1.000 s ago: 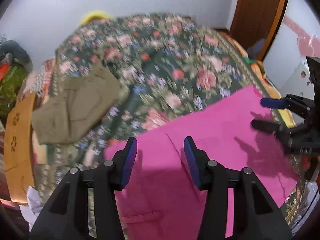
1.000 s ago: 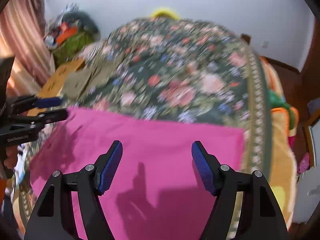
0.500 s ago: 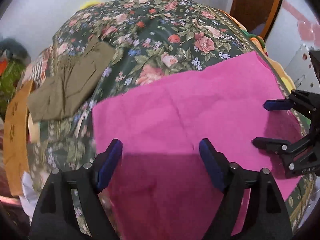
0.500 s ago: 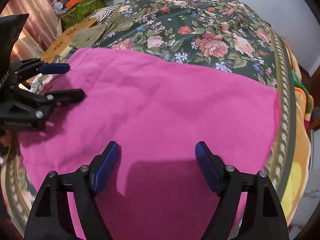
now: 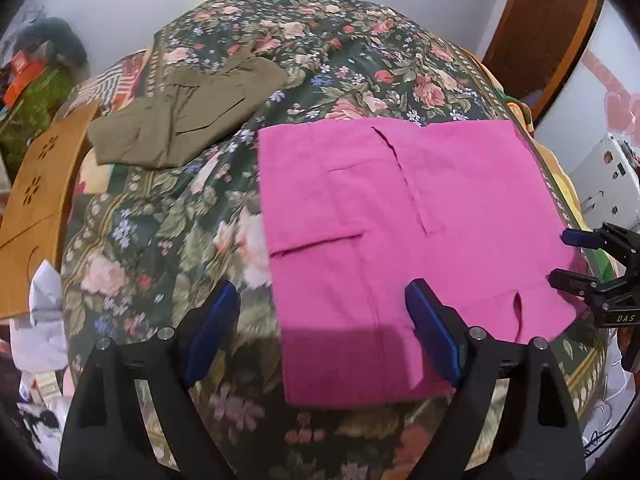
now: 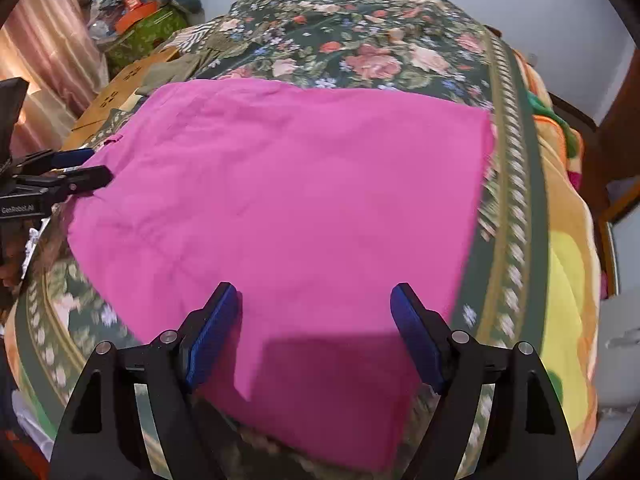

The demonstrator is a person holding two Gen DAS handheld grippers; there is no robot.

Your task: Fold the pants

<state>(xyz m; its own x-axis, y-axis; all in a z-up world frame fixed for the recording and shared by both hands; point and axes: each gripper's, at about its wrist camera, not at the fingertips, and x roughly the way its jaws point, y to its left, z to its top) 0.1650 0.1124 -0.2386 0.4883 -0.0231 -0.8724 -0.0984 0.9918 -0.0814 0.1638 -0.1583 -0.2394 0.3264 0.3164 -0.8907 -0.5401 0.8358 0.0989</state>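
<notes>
While olive trousers (image 5: 184, 120) lie at ten o'clock on the floral bed (image 5: 160, 224), pink pants (image 5: 400, 232) spread flat at centre — left gripper (image 5: 316, 332) and right gripper (image 6: 316, 332), jaws wide and empty, should pinch matching corners evenly.

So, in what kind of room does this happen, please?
Most likely a bedroom in a home. The pink pants lie on a bed with a floral bedspread, olive pants lie beside them, and a wooden door stands behind.
</notes>
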